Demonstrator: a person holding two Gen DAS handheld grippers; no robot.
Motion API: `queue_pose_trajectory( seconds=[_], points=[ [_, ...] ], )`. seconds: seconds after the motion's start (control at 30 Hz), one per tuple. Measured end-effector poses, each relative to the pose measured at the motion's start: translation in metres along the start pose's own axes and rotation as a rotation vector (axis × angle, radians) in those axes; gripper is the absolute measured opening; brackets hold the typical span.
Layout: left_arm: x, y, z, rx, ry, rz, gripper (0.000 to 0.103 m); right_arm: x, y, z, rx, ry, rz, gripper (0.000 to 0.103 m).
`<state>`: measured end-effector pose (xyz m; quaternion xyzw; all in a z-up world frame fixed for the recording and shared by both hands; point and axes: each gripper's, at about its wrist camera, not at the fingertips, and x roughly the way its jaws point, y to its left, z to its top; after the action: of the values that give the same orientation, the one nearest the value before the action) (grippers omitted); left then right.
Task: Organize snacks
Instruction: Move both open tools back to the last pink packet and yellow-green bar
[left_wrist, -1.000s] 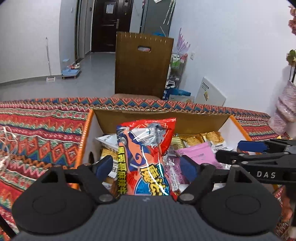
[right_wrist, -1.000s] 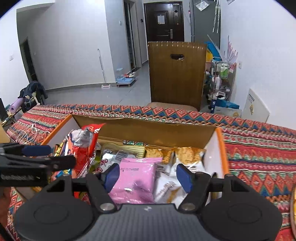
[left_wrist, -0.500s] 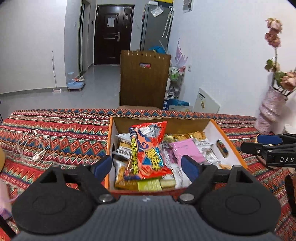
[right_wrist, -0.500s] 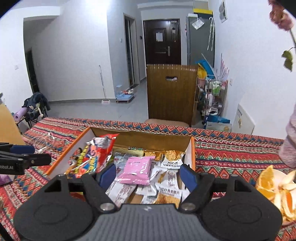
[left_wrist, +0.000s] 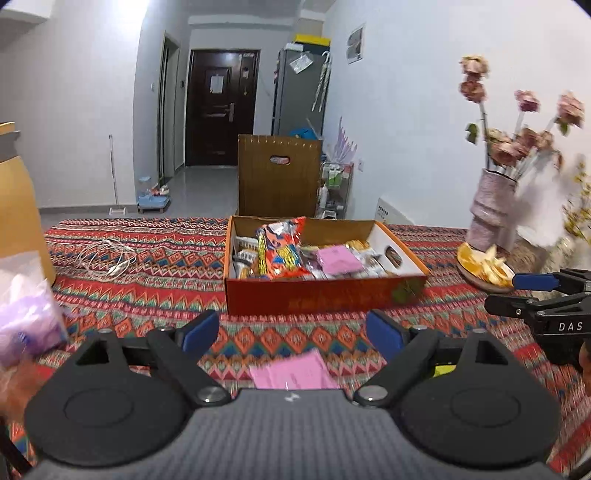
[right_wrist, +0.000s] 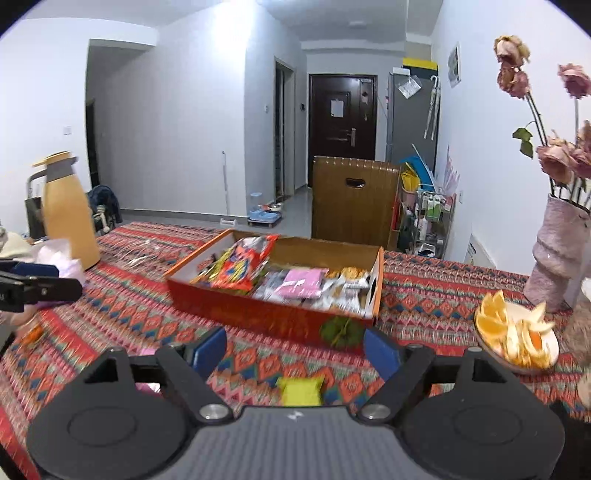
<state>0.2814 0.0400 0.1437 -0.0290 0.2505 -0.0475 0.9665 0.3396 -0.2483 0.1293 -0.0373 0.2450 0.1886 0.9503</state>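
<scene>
An orange cardboard box (left_wrist: 325, 291) stands mid-table, filled with snacks, among them a red-orange bag (left_wrist: 282, 247) and a pink packet (left_wrist: 338, 258). My left gripper (left_wrist: 292, 332) hovers well in front of the box, its jaws opening with nothing between them. A loose pink packet (left_wrist: 295, 371) lies on the cloth just below it. My right gripper (right_wrist: 295, 350) is also back from the box (right_wrist: 273, 317), jaws opening and empty. A yellow-green packet (right_wrist: 301, 391) lies on the cloth under it. Each gripper shows at the edge of the other's view.
A pink vase of dried roses (left_wrist: 491, 206) and a plate of orange slices (right_wrist: 517, 339) stand at the right. On the left are a yellow thermos jug (right_wrist: 68, 218), a white cable (left_wrist: 107, 256) and a pale plastic bag (left_wrist: 26, 314). A wooden chair back (left_wrist: 279, 175) stands behind the table.
Both grippers have drawn back from over the box towards the table's near side and risen a little. Their jaws have widened. The loose pink and yellow-green packets have come into view.
</scene>
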Motion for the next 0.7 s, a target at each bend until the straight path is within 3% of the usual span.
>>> queue_pose_trajectory(
  seconds=[0.13, 0.33, 0.47, 0.7],
  points=[
    [-0.036, -0.009, -0.04, 0.0, -0.028, -0.008, 0.098, -0.042, 0.012, -0.039, 0.008, -0.033, 0.016, 0.083],
    [-0.072, -0.015, -0.102, -0.037, -0.037, -0.004, 0.101, -0.083, 0.033, -0.099, 0.037, -0.073, -0.015, 0.086],
    [-0.078, -0.017, -0.134, -0.071, 0.02, 0.028, 0.102, -0.102, 0.047, -0.141, 0.044, -0.058, -0.056, 0.086],
    [-0.078, -0.022, -0.169, -0.069, 0.083, 0.021, 0.102, -0.115, 0.058, -0.194, 0.102, 0.021, -0.033, 0.086]
  ],
)
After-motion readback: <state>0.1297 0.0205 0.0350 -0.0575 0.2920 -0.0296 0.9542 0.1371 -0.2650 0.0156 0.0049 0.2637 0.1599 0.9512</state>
